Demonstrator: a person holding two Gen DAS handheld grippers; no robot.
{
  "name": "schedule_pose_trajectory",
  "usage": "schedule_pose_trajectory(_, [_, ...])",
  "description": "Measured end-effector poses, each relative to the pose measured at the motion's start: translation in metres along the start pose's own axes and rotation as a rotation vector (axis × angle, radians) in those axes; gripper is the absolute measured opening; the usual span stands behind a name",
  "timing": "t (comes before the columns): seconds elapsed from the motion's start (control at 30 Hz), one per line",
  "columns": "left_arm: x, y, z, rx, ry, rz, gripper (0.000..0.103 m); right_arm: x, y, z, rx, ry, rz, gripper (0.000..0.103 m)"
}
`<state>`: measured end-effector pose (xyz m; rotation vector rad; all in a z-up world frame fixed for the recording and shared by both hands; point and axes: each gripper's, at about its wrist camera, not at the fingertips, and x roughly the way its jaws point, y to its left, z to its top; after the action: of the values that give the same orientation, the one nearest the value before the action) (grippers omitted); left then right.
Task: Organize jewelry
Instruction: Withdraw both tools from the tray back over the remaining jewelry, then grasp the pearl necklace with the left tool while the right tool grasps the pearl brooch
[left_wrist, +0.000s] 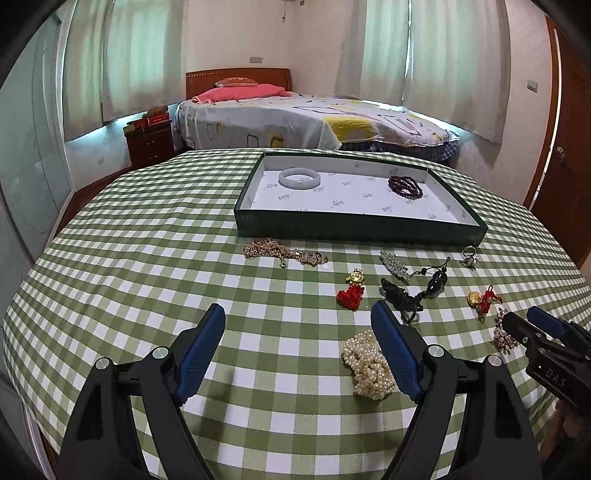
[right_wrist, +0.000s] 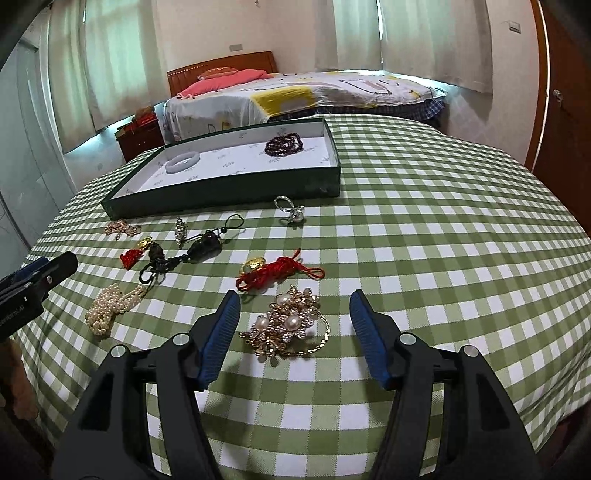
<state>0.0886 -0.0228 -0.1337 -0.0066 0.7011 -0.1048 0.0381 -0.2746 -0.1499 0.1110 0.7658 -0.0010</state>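
The left gripper (left_wrist: 297, 320) has its fingers wide, nothing between them; the pearl bunch (left_wrist: 367, 365) lies just beside its right finger. The right gripper (right_wrist: 294, 309) has fingers spread around the gold pearl brooch (right_wrist: 287, 320) without touching it. Nearer than the green tray (left_wrist: 354, 229), loose jewelry lies on the table (left_wrist: 147, 236); inside the tray sit a pale bangle (left_wrist: 299, 178) and dark beads (left_wrist: 405, 186).

Table (left_wrist: 147, 240) in green-checked cloth carrying green tray (left_wrist: 354, 230) toward far edge; gold chains (left_wrist: 284, 253), ring (right_wrist: 291, 212), red knots (right_wrist: 284, 269), pearl strand (left_wrist: 369, 365), brooch (right_wrist: 288, 321) lying nearer.
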Motion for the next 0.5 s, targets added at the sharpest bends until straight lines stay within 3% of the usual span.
schedule_pose_trajectory(0.37, [0.004, -0.003, -0.003, 0.004, 0.017, -0.002, 0.078, 0.009, 0.013, -0.004, -0.057, 0.032, 0.023, 0.027])
schedule_pose_trajectory(0.5, [0.006, -0.004, -0.004, 0.000, 0.030, -0.012, 0.078, 0.005, 0.013, -0.004, -0.059, 0.016, 0.029, 0.022])
